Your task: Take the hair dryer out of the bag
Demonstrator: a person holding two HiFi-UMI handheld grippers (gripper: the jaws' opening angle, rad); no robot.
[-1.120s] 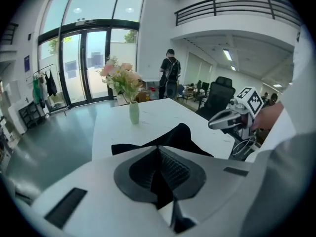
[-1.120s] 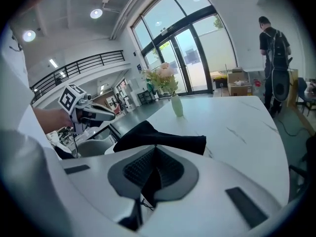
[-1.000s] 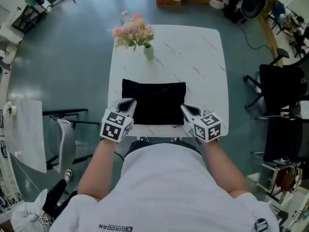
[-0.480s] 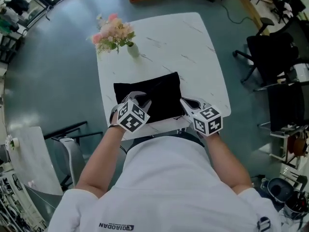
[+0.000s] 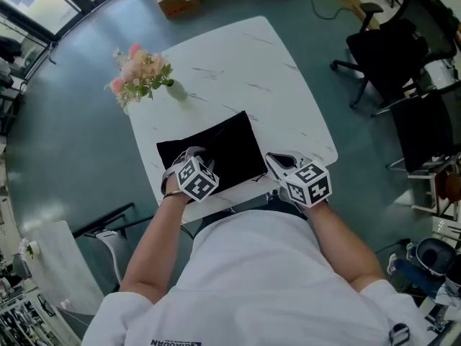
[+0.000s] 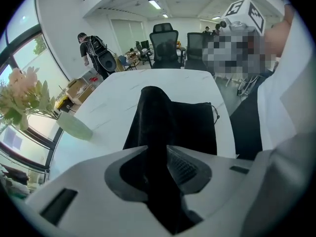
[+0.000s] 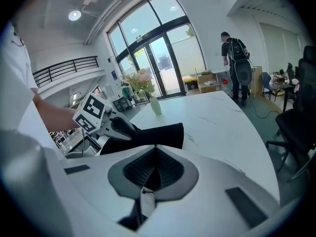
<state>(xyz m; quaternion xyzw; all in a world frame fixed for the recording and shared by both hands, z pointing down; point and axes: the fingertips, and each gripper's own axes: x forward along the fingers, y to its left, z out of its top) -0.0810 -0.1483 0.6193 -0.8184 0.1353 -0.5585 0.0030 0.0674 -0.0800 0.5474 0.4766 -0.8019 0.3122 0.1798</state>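
Black fabric bag lies on the white marble surface, near the person's edge. The left claw is opening, a raised fold of bag between its pads. The right claw is pinched closed on the bag's near corner.

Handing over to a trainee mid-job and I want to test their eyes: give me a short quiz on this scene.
1. True or false: the vase of flowers stands on the black bag.
2. What is between the left claw's jaws? A bag fabric, B hair dryer, C flower stem.
3. Is any hair dryer visible outside the bag?
Key: 1 false, it stands on the table, apart from the bag. 2 A; those jaws are opening. 3 no.
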